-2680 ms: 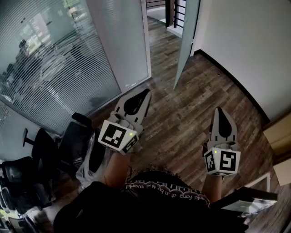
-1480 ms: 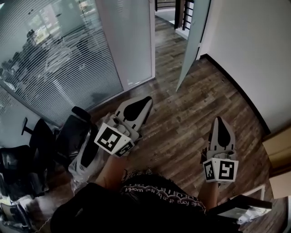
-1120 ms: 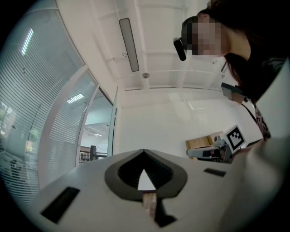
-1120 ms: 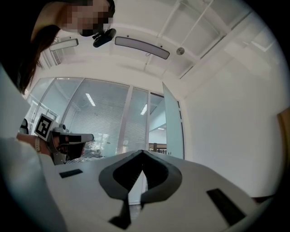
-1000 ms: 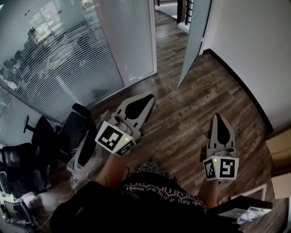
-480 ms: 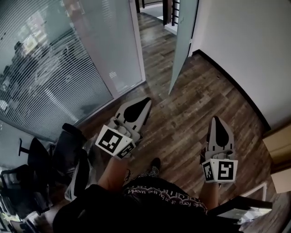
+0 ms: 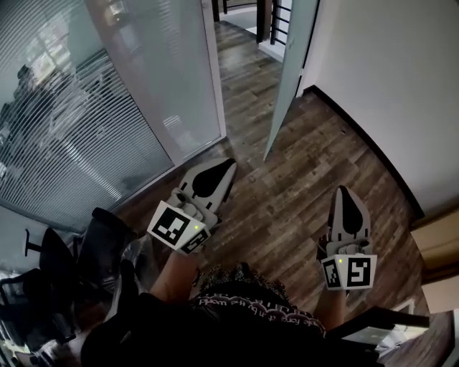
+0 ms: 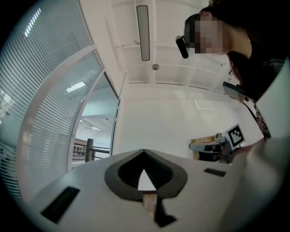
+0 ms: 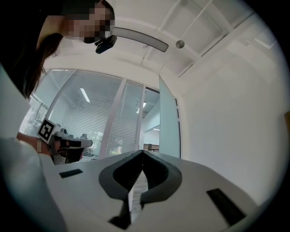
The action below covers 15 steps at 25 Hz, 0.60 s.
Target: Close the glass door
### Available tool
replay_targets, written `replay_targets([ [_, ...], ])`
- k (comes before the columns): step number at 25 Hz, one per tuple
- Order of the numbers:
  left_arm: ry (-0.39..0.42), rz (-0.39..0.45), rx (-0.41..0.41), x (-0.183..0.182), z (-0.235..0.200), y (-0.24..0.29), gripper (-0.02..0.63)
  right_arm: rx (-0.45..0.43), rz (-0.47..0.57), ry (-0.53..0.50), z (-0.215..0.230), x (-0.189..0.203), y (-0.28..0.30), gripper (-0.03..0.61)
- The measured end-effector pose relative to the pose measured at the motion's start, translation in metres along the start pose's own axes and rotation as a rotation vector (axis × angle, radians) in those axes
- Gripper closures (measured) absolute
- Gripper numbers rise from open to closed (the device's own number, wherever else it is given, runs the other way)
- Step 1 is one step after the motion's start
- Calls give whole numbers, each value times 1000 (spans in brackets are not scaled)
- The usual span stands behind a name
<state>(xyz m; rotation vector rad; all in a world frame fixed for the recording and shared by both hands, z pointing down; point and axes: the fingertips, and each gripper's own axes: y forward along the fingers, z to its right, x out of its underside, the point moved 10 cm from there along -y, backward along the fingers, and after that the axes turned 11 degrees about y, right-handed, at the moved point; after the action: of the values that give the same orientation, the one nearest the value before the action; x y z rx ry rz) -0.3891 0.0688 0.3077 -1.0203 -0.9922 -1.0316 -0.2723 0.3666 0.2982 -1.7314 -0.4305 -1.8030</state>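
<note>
Left gripper (image 7: 226, 168) & right gripper (image 7: 344, 192) both held low in front of the person, pointing fwd over the wood floor (image 7: 301, 179); marker cubes at their rear ends, left cube (image 7: 176, 228), right cube (image 7: 349, 272).

Left gripper view: jaws together, tips meeting at the front, nothing btwn them; only white wall & ceiling past them. Right gripper view: jaws likewise pressed together, empty; the door sits straight ahead beyond the tips.

Glass door (image 7: 290, 64): pale frosted leaf, standing open & seen nearly edge-on from the head view; hinged side by the white wall (image 7: 387, 86), free bottom corner out over the floor; well ahead of both grippers, touched by neither. Same door in the right gripper view (image 9: 168, 122), upright, w/ a gap to its left.

Left of the doorway: frosted glass panel (image 7: 179, 72), then a glass wall w/ blinds (image 7: 72, 129); dark railing (image 7: 280, 11) past the opening. Black office chairs (image 7: 57, 272) at lower left, near the left gripper's side.
</note>
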Motion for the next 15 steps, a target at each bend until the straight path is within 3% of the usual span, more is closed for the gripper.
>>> replay_targets([
  [7, 21, -49, -8, 10, -16, 33, 612, -13, -47, 10, 23, 11, 40, 575],
  [15, 32, -73, -96, 26, -43, 93, 612, -68, -51, 19, 77, 25, 112, 575],
])
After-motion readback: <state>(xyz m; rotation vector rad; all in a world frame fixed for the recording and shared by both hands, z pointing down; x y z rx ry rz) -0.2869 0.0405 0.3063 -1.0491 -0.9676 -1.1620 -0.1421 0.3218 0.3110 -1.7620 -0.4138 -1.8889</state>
